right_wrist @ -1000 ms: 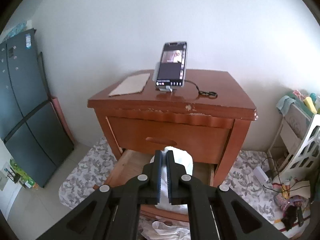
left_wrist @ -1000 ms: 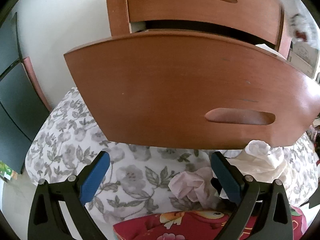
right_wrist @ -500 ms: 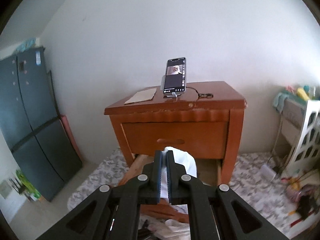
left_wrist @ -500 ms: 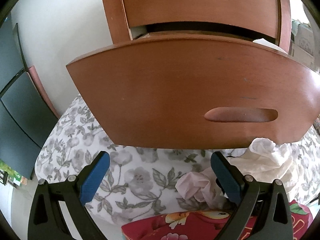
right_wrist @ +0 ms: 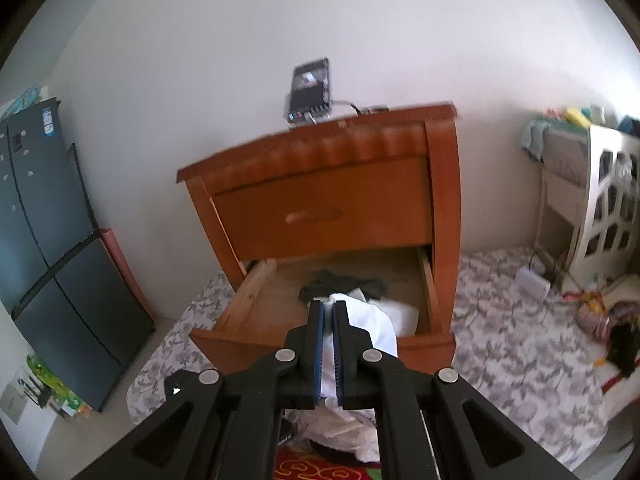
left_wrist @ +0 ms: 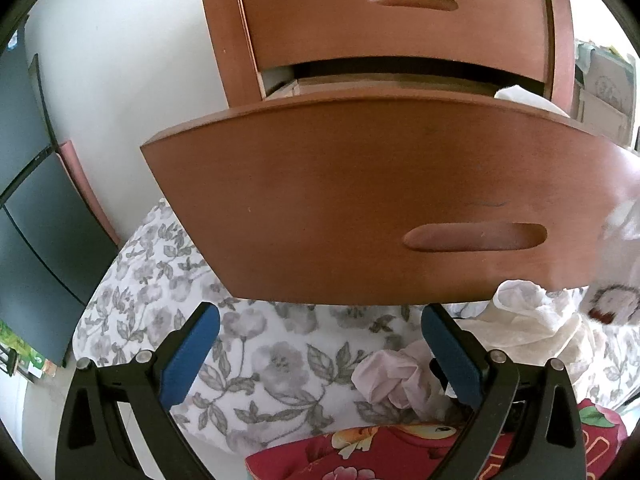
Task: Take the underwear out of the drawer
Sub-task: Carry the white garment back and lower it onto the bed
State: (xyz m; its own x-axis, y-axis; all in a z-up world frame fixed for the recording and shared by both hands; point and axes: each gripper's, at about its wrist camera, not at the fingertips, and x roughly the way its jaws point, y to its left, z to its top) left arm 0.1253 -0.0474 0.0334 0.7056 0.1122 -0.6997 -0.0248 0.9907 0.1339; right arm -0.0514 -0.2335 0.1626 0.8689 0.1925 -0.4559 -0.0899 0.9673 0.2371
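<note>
The wooden nightstand's bottom drawer [right_wrist: 248, 304] stands pulled out; its front [left_wrist: 360, 208] fills the left wrist view. A dark garment [right_wrist: 340, 284] and a white piece [right_wrist: 404, 314] lie inside. My right gripper [right_wrist: 328, 308] is shut on white underwear [right_wrist: 372, 324], which hangs in front of the drawer and shows as a blur [left_wrist: 622, 220] at the left view's right edge. Low before the drawer front, my left gripper [left_wrist: 320, 320] is open and holds nothing. Pink underwear [left_wrist: 388, 376] and cream cloth [left_wrist: 532, 320] lie on the floral mat [left_wrist: 260, 356] by its right finger.
A phone [right_wrist: 310, 88] stands on the nightstand top. A dark fridge [right_wrist: 48, 240] is at the left, and a white shelf unit [right_wrist: 600, 200] with clutter is at the right. Red patterned fabric [left_wrist: 400, 456] lies under the grippers. The upper drawer [right_wrist: 320, 212] is closed.
The right gripper has sunk with the white underwear, so the drawer's inside now shows. The garment has entered the left view's right edge. The left gripper has hardly moved.
</note>
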